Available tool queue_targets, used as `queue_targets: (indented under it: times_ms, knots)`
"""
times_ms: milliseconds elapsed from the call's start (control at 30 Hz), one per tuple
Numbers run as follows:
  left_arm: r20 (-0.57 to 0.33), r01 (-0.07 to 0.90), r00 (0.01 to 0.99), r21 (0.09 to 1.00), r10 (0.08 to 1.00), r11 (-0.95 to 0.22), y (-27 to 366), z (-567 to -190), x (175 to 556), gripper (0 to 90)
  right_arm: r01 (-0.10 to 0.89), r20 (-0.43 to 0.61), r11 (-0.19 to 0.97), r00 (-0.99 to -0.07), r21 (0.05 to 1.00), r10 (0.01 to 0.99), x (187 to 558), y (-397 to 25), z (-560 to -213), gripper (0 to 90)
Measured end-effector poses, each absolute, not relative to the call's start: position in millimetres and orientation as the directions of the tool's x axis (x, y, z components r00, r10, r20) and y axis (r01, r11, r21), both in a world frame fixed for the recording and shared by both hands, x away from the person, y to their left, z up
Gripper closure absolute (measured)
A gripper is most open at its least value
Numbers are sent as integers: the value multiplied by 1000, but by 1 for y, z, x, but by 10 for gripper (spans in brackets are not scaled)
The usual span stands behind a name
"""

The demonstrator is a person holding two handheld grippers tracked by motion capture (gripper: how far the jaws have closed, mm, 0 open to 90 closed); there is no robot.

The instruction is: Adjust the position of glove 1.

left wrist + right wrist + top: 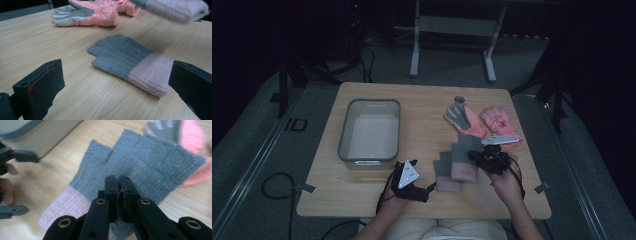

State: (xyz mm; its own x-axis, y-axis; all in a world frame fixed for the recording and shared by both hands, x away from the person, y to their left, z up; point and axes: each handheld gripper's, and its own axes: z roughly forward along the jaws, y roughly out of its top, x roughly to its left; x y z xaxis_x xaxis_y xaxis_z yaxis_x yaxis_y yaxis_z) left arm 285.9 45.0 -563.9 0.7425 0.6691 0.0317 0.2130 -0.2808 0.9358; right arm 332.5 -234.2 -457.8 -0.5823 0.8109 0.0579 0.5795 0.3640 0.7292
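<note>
On the table [422,107], starting at our left: a grey bin [370,131], empty as far as we can see. In front of it we hold the left gripper [428,190] low over the wood, jaws wide apart, nothing between them; through its own view a grey knit glove [130,62] with a pink cuff lies flat just ahead. Next, our right gripper [117,185] has its jaws pinched together on a second grey glove [150,167], held just above the first one. Beyond, toward the far right, two pink ski gloves [484,122] lie side by side.
</note>
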Motion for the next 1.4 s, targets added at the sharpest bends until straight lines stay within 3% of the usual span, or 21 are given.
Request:
queue_targets:
  times_ms: [267,733,967,1400]
  knots:
    - [28,215,743,936,669,-278,45,-564,286,0,597,72,414,-623,687,779,336,-206,-485,857]
    - [26,221,743,934,669,-282,45,-564,287,0,637,118,447,-645,628,755,343,-198,-517,849]
    - [9,236,745,932,667,-276,46,-564,288,0,649,121,451,-640,612,759,347,-196,-528,804]
    - [15,241,717,933,697,-268,44,-564,288,0,584,103,517,-718,626,688,359,-188,-534,766]
